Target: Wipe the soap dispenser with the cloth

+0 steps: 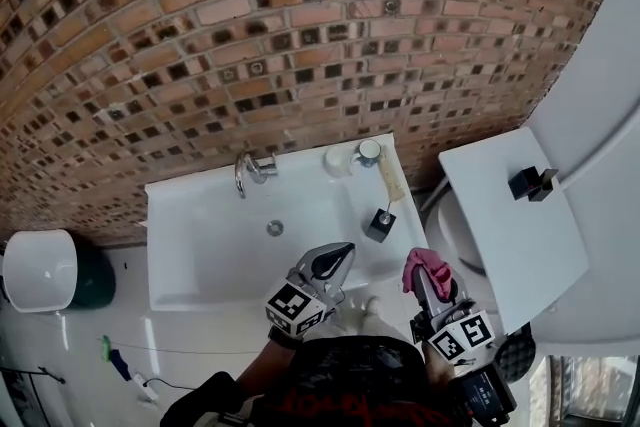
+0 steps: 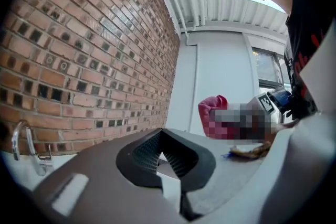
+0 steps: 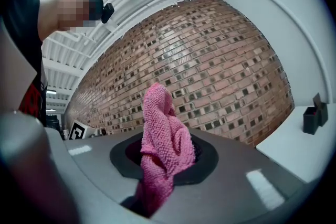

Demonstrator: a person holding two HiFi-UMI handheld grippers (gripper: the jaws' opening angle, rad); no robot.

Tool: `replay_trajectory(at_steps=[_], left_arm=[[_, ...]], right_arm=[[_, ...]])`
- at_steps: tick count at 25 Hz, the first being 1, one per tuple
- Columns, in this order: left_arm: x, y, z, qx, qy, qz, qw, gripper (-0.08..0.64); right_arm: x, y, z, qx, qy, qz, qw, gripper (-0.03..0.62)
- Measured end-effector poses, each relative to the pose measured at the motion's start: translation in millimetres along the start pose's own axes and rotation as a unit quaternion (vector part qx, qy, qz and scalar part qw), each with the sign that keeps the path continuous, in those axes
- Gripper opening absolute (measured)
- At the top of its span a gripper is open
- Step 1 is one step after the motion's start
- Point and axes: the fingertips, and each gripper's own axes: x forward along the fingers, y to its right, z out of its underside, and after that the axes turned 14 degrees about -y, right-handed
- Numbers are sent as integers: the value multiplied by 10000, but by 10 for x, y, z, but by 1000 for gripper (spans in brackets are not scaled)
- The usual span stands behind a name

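Brick wall (image 1: 250, 25), white sink (image 1: 200, 255), soap dispenser (image 1: 380, 224) on its rim.

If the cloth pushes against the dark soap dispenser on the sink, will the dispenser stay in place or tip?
The soap dispenser looks small and squat, so it probably slides rather than tips. The white sink under it looks glossy, so it may skid easily. Its thin pump seems the weakest part.

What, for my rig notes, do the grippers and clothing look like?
The left gripper and right gripper are grey with black ribbed tongs and a white cube of black square markers each. The person wears a black top with red print.
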Motion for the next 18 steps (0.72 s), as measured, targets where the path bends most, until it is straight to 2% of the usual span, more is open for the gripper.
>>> replay_trajectory(at_steps=[3,6,8,10,11,12,15,17,18], left_arm=[[163,-118,-10,-49,-88,26,9999,2],[348,-267,-17,-64,-217,-154,9996,2],[506,-350,82,-90,-502,-244,9984,2],[718,-376,255,-162,-901,-106,9957,3],[831,-369,353,-180,-1090,-11,9939,32],[942,-353,453,-164,-1252,59,9920,90],[1276,-304,790,47,-1632,163,9865,195],[1481,-349,1046,125,-1889,141,9818,254],[1564,-401,1169,62,-1997,68,9798,310]], right_arm=[[139,157,-105,17,20,-10,10000,78],[231,298,-258,-74,80,-87,9999,78],[270,420,-281,-32,90,-104,9999,78],[297,558,-292,60,109,-80,9999,78],[300,620,-309,101,127,-61,9999,78],[292,673,-333,124,147,-44,9998,78],[218,820,-359,158,178,50,9997,78],[184,929,-311,279,165,150,9994,78],[165,968,-286,334,157,200,9991,78]])
